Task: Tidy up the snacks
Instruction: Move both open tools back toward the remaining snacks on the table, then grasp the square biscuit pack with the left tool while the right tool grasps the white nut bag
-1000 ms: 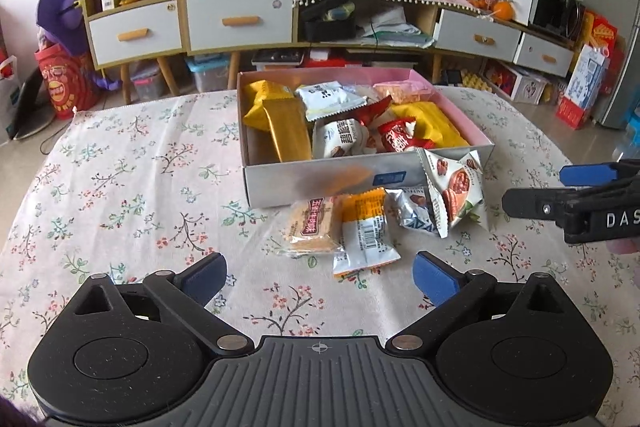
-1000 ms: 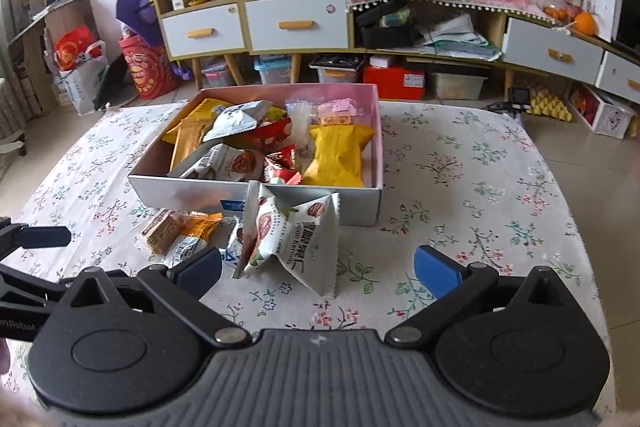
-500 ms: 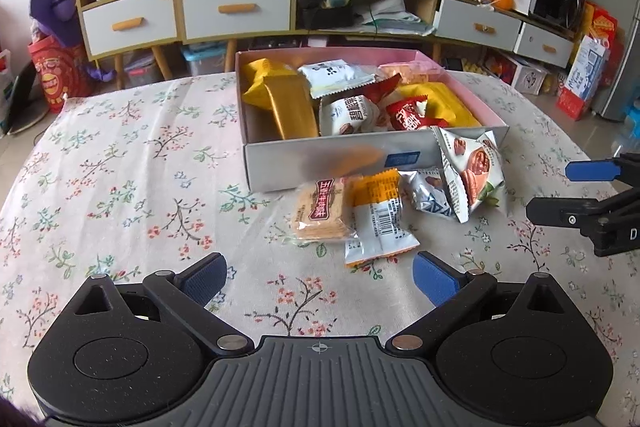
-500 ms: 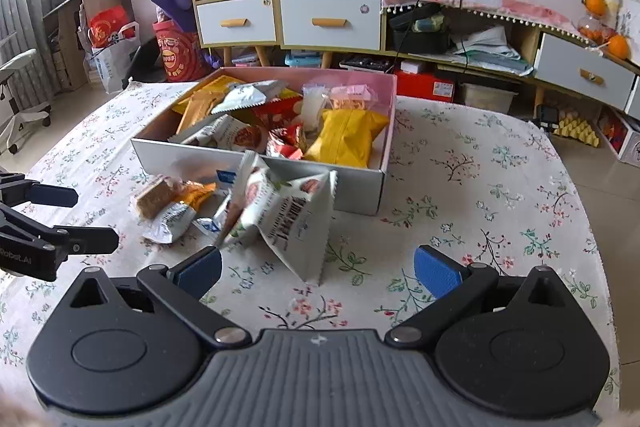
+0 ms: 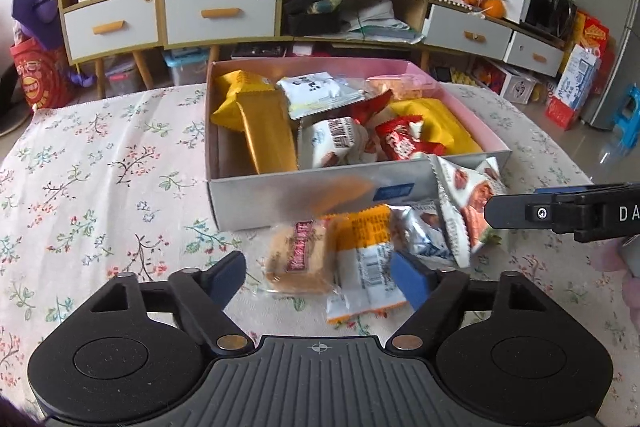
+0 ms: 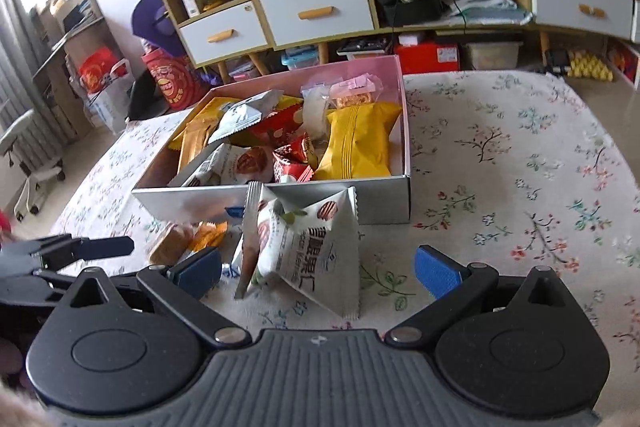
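Note:
A pink-lined box [image 5: 280, 189] full of snack packets stands on the floral table; it also shows in the right wrist view [image 6: 384, 203]. In front of it lie a brown biscuit packet [image 5: 298, 259], an orange-and-white packet [image 5: 366, 259], a small silver packet [image 5: 424, 237] and a white nut bag [image 5: 466, 203]. My left gripper [image 5: 320, 281] is open, its fingers either side of the biscuit and orange packets. My right gripper [image 6: 318, 269] is open around the white nut bag [image 6: 312, 251], which leans on the box front.
The floral tablecloth [image 5: 100, 179] stretches left of the box and, in the right wrist view, to the right [image 6: 520, 163]. Drawers and shelves [image 5: 216, 11] stand behind the table. The right gripper's finger [image 5: 560, 213] reaches in at the left view's right edge.
Both grippers have moved forward toward the loose packets in front of the box. The left fingers now flank the biscuit and orange packets; the right fingers flank the white bag.

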A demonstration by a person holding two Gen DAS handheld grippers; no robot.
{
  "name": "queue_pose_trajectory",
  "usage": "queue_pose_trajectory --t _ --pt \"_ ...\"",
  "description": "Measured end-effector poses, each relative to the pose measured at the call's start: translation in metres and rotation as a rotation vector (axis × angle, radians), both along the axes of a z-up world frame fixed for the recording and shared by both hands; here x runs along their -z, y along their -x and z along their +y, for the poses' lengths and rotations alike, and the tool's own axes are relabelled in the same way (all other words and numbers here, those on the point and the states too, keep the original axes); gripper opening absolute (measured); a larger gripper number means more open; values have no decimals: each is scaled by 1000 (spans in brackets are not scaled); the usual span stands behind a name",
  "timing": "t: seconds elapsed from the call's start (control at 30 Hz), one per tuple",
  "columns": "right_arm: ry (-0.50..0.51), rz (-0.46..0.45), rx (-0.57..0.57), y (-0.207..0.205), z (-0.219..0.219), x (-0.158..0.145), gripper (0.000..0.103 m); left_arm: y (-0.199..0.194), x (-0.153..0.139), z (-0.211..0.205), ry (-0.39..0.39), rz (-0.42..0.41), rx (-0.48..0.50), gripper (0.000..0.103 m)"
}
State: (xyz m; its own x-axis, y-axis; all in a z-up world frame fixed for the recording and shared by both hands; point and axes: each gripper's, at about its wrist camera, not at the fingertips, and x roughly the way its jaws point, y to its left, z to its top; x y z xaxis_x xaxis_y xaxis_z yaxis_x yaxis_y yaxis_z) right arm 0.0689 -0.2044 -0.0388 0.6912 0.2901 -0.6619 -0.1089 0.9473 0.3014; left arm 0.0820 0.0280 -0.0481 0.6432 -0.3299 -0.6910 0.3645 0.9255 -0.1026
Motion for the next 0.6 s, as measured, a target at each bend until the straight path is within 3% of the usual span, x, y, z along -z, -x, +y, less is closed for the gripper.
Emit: queue_pose_trajectory --t 0.1,0.23,0.33,0.53,0.6 --pt "-29 31 19 -7 -1 4 102 -7 3 7 17 19 -22 76" --pt "-37 70 36 -12 2 10 98 -17 9 18 61 67 -78 63" --pt "-33 88 38 -13 5 12 91 -21 10 24 85 88 -110 49" --pt "-17 85 17 -11 14 10 73 -20 10 22 37 86 -115 33" --pt "-1 85 12 -11 17 9 67 -20 9 20 31 89 -115 33"
